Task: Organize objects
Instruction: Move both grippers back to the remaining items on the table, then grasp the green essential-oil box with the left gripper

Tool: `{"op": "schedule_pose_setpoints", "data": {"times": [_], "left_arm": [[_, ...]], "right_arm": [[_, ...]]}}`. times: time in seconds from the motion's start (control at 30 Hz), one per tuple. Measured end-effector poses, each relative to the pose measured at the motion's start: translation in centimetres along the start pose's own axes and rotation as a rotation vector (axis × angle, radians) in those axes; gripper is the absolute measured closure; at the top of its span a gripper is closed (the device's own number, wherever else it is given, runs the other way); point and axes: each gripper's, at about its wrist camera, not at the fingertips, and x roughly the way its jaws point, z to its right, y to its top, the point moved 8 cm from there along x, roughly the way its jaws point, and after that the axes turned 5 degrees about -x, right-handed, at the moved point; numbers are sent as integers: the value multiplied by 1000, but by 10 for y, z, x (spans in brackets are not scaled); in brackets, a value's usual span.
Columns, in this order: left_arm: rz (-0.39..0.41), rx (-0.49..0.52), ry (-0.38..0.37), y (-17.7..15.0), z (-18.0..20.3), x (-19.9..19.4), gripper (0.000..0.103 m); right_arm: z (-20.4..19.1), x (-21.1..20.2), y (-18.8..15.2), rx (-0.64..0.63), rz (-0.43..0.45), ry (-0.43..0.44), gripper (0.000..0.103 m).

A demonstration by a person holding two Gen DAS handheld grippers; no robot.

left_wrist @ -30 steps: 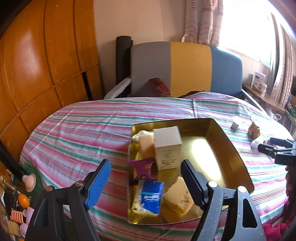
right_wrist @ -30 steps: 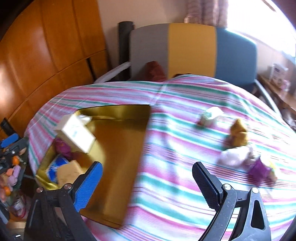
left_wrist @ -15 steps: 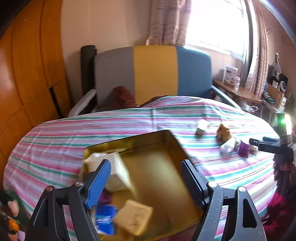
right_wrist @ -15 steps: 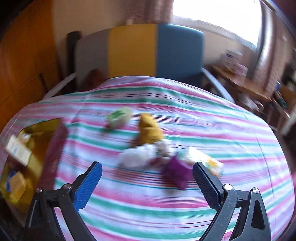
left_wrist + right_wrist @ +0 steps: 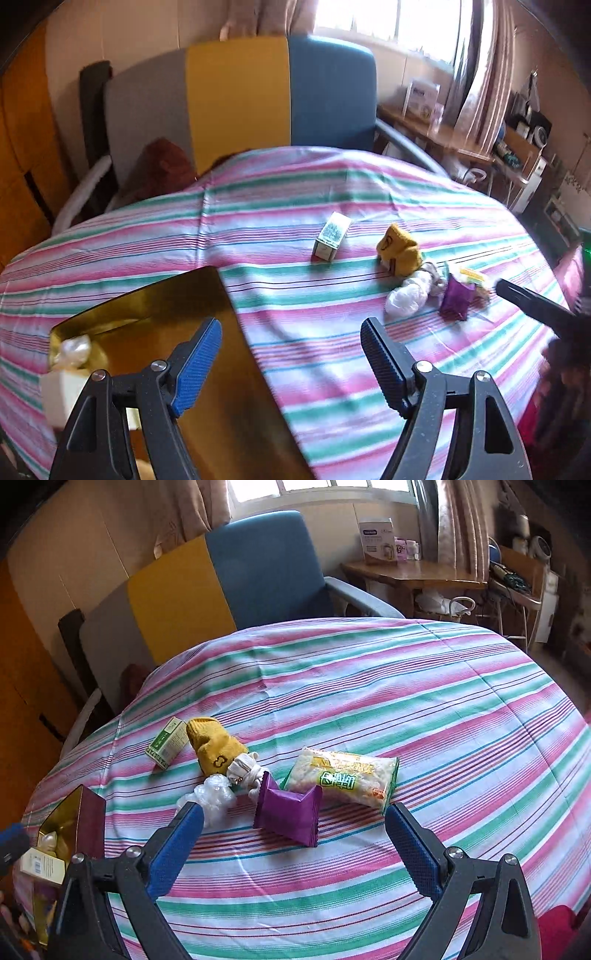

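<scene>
Right wrist view: the right gripper (image 5: 293,834) hovers empty, jaws released, over loose items on the striped counter (image 5: 424,709): a purple packet (image 5: 286,814) at 12 o'clock, a snack bag (image 5: 345,781) at 1, a yellow hat (image 5: 214,751) and small box (image 5: 168,742) at 11. The step looks like reaching for the packet; next comes lowering and closing. The left gripper (image 5: 291,360), jaws also released, waits by the gold tray (image 5: 140,299) at 9 o'clock. Open cloth surrounds the pile; the near edge is close.

tray (image 5: 147,295) left of packet (image 5: 286,814)
</scene>
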Motion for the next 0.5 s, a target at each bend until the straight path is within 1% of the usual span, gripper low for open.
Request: {"op": "schedule_pose_setpoints", "data": {"times": [0.1, 0.17, 0.27, 0.37, 0.5], "left_arm": [[-32, 17, 24, 12, 10, 27, 24], [-43, 24, 13, 21, 18, 42, 24], [-63, 85, 35, 34, 31, 70, 24], [-73, 116, 35, 45, 42, 95, 24], [-77, 185, 62, 58, 55, 127, 24]], "right_arm": [[2, 2, -2, 15, -14, 0, 4], [4, 2, -2, 29, -19, 5, 4], [5, -1, -1, 44, -18, 16, 3], [9, -5, 2, 65, -5, 21, 3], [18, -6, 3, 121, -7, 35, 3]]}}
